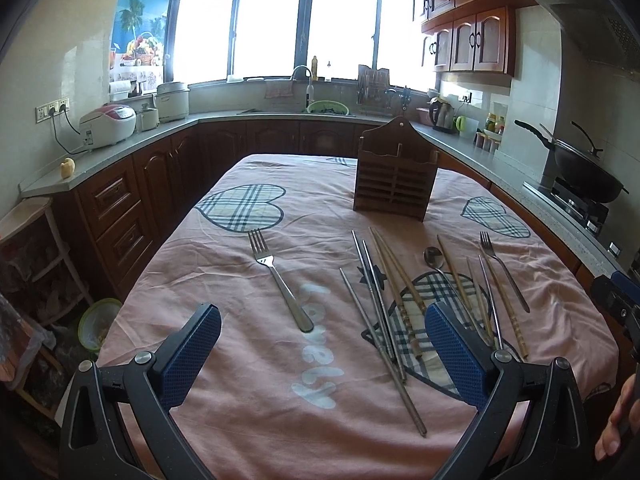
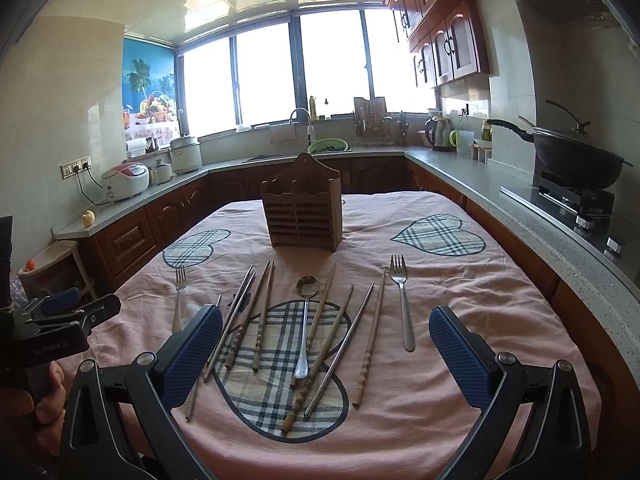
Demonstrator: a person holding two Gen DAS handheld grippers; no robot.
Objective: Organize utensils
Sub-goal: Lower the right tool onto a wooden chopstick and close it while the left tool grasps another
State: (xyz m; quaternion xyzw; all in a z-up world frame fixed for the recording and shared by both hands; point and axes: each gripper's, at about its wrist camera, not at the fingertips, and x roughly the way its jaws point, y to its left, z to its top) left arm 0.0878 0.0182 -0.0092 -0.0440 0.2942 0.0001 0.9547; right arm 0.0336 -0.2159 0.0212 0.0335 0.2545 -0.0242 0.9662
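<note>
A wooden utensil holder (image 1: 394,172) (image 2: 303,208) stands upright at the far middle of the pink-clothed table (image 1: 240,380) (image 2: 500,300). A steel fork (image 1: 280,276) (image 2: 179,300) lies alone to the left. Several metal and wooden chopsticks (image 1: 380,308) (image 2: 320,332), a spoon (image 2: 306,320) (image 1: 434,260) and a second fork (image 2: 402,300) (image 1: 502,270) lie spread in front of the holder. My left gripper (image 1: 322,344) is open and empty above the near edge. My right gripper (image 2: 326,348) is open and empty above the near edge.
Kitchen counters run around the table on three sides. A black wok (image 2: 576,160) sits on the stove at the right. Rice cookers (image 1: 108,122) stand on the left counter. The left gripper's body (image 2: 52,320) shows at the left of the right wrist view.
</note>
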